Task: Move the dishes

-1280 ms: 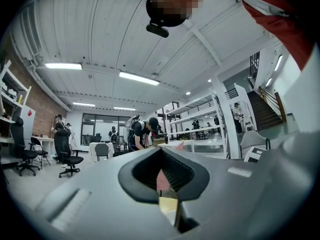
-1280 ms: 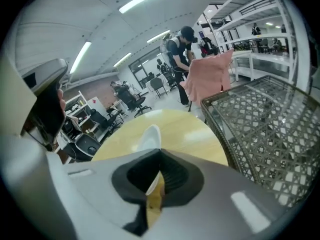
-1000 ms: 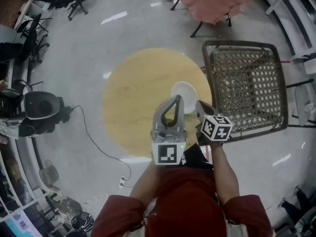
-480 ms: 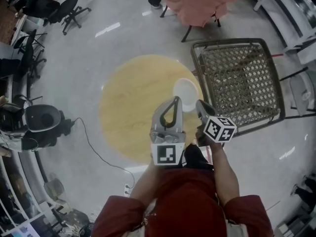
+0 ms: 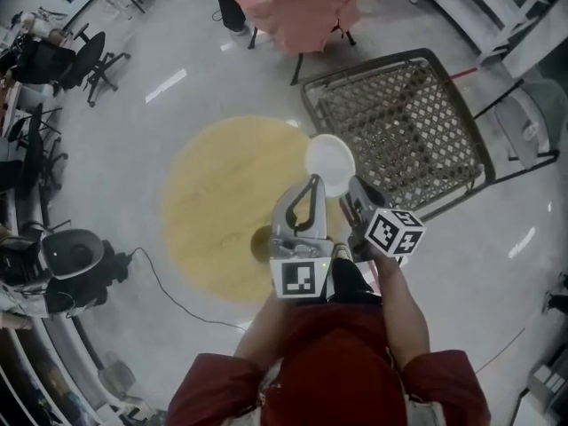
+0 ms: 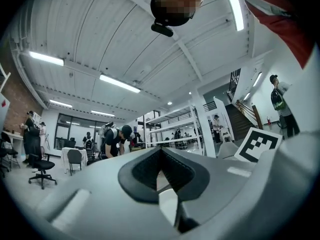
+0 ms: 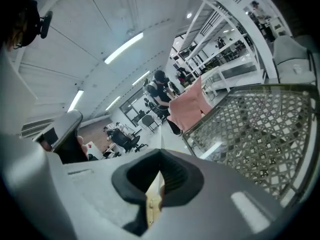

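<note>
A white dish rests on the right edge of a round wooden table. My left gripper is held over the table's near right part, its tips just short of the dish, jaws together with nothing between them. My right gripper hovers beside it, right of the dish, also shut and empty. Both gripper views are tilted up into the room. The left gripper faces ceiling lights and far-off people. The right gripper faces the wicker chair. Neither gripper view shows the dish.
A dark wicker chair stands right of the table, close to the dish. A pink cloth drapes another chair at the back. Office chairs and a black device with a floor cable lie to the left.
The head view has swung: table, dish and wicker chair now sit turned and nearer my grippers. Both grippers keep their place in view and stay shut.
</note>
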